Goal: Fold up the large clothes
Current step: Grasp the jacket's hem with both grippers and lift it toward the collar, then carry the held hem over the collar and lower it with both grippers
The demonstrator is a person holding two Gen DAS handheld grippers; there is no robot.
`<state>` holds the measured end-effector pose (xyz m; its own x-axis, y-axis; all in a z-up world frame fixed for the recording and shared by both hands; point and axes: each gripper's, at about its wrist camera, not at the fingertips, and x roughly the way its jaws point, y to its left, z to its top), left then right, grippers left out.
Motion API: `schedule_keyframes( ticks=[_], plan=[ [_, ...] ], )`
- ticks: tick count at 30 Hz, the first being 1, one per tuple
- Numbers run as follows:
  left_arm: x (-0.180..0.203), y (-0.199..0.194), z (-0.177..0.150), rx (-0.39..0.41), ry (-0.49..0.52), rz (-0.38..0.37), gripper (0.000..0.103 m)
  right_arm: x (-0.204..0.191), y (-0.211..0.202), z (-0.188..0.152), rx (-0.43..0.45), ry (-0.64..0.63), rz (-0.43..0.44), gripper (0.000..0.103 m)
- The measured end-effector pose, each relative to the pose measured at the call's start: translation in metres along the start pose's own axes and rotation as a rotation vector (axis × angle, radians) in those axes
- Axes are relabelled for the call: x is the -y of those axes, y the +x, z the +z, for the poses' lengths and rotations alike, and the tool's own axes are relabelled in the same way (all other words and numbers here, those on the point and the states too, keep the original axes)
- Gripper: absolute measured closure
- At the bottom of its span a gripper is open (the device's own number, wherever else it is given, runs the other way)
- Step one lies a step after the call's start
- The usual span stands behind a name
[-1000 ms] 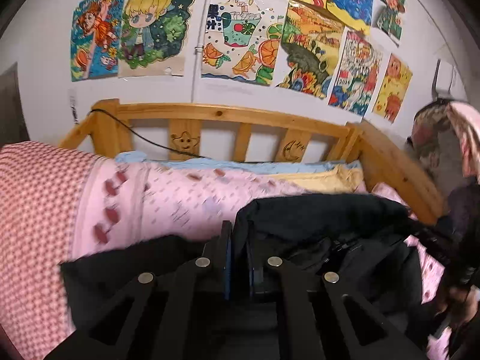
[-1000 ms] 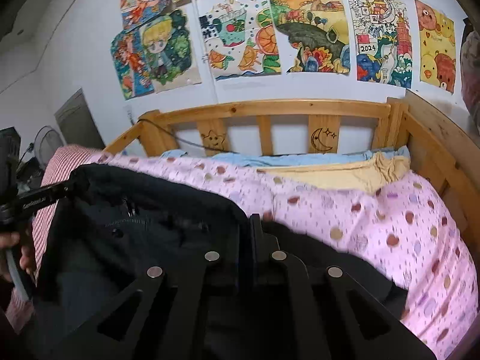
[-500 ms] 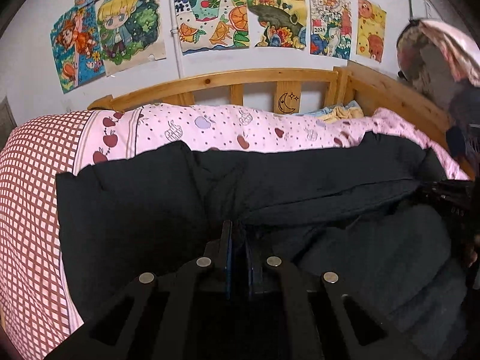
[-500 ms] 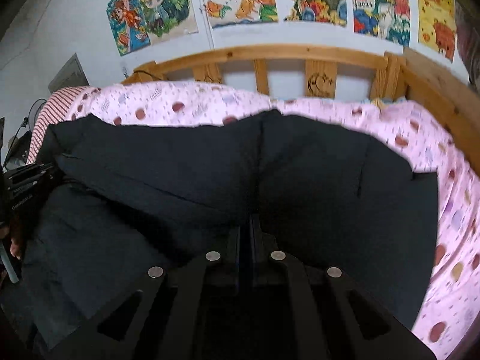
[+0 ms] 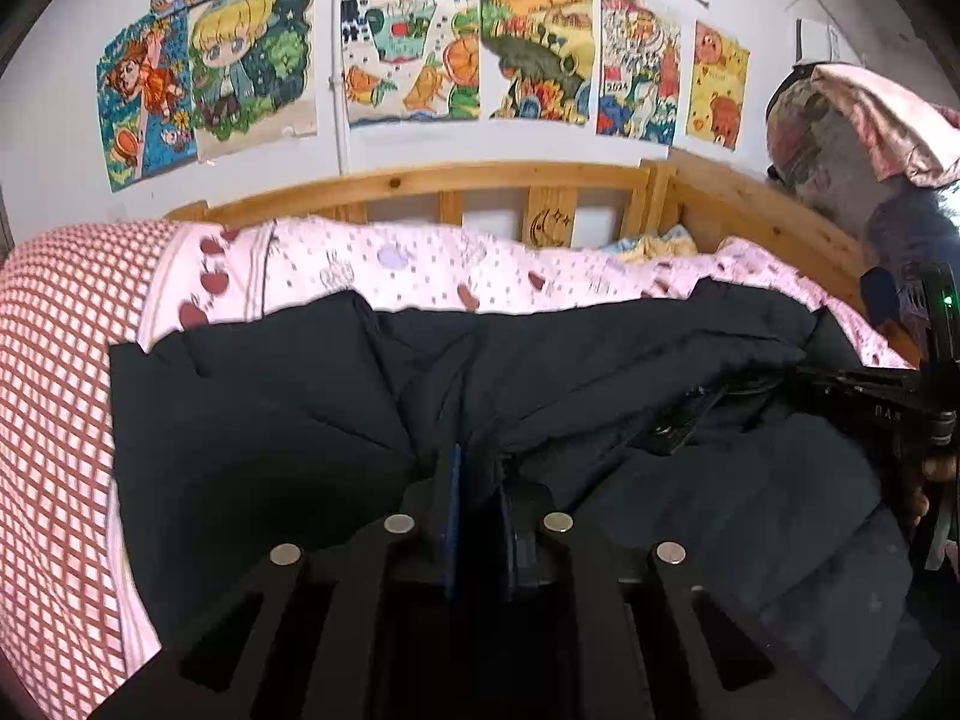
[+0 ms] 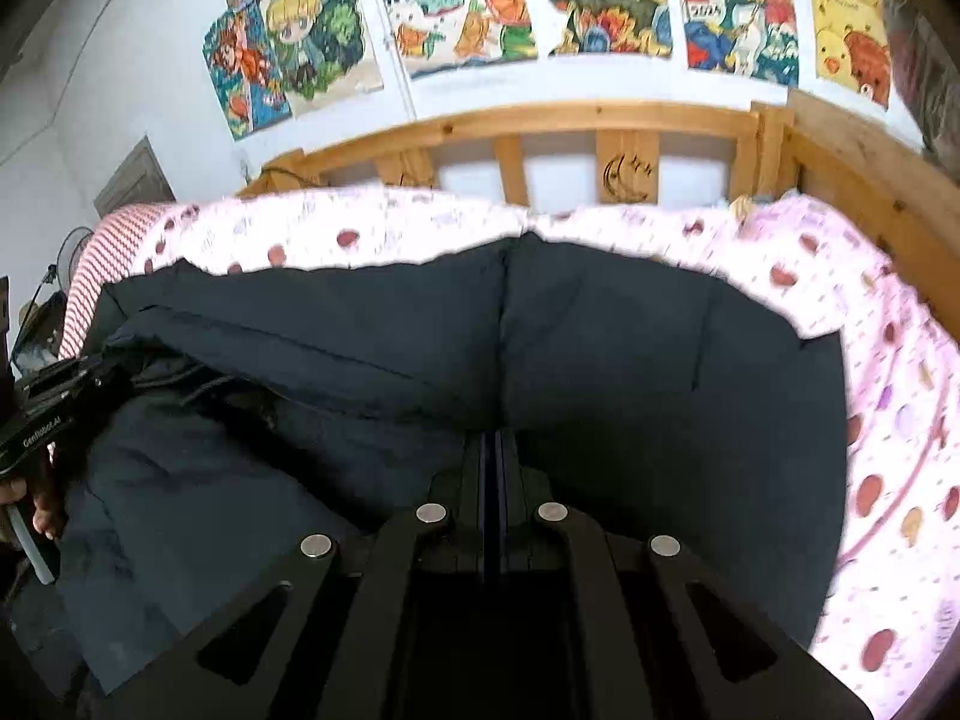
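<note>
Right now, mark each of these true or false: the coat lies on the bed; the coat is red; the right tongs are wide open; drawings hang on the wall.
1. The coat lies on the bed: true.
2. The coat is red: false, it is dark, near black.
3. The right tongs are wide open: false, they are shut on the coat.
4. Drawings hang on the wall: true.

Right gripper (image 6: 493, 450) pinches the dark garment (image 6: 600, 348) on pink bedding (image 6: 888, 360).
</note>
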<state>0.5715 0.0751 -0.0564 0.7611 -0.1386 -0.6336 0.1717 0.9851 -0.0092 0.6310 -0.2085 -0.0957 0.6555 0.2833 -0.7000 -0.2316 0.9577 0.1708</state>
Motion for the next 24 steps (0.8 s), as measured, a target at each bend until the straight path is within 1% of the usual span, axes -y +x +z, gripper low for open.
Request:
schedule_keyframes(
  ticks=[3,5,6,7,8,9,11,13,14,17,18,19,21,23,24],
  plan=[
    [-0.001,-0.012,0.005,0.039,0.0,-0.009,0.091,0.005,-0.017,0.011,0.041,-0.003,-0.017,0.1],
    [-0.002,-0.027,0.009,0.1,-0.003,-0.026,0.09,0.012,-0.032,0.022,0.093,0.016,-0.013,0.1],
    [-0.002,-0.033,0.011,0.128,-0.005,-0.033,0.088,0.013,-0.037,0.026,0.114,0.026,-0.011,0.1],
    [-0.003,-0.039,0.014,0.159,-0.008,-0.041,0.083,0.015,-0.041,0.034,0.137,0.036,-0.006,0.1],
    [-0.003,-0.044,0.019,0.191,-0.013,-0.047,0.08,0.015,-0.042,0.038,0.147,0.041,-0.004,0.1],
    [-0.003,-0.046,0.024,0.204,-0.019,-0.049,0.078,0.014,-0.041,0.047,0.156,0.046,0.002,0.1],
    [-0.002,-0.042,0.041,0.213,-0.043,-0.055,0.078,0.007,-0.036,0.06,0.164,0.052,0.025,0.1],
    [-0.001,-0.033,0.057,0.203,-0.074,-0.078,0.078,-0.002,-0.023,0.072,0.147,0.059,0.083,0.1],
    [-0.001,-0.024,0.066,0.184,-0.096,-0.097,0.078,-0.009,-0.014,0.075,0.135,0.064,0.113,0.1],
    [-0.003,0.002,0.079,0.104,-0.154,-0.15,0.078,-0.027,0.007,0.076,0.093,0.068,0.183,0.1],
    [-0.004,0.014,0.08,0.066,-0.167,-0.172,0.078,-0.03,0.012,0.075,0.078,0.066,0.199,0.1],
    [-0.003,0.02,0.08,0.043,-0.171,-0.186,0.078,-0.034,0.019,0.073,0.06,0.059,0.219,0.1],
    [-0.001,0.035,0.073,-0.021,-0.166,-0.237,0.078,-0.041,0.028,0.064,0.02,0.035,0.245,0.1],
    [0.004,0.044,0.06,-0.07,-0.12,-0.285,0.083,-0.045,0.035,0.054,-0.031,0.0,0.258,0.1],
    [0.007,0.048,0.052,-0.094,-0.085,-0.302,0.087,-0.049,0.041,0.046,-0.073,-0.034,0.261,0.1]
  ],
)
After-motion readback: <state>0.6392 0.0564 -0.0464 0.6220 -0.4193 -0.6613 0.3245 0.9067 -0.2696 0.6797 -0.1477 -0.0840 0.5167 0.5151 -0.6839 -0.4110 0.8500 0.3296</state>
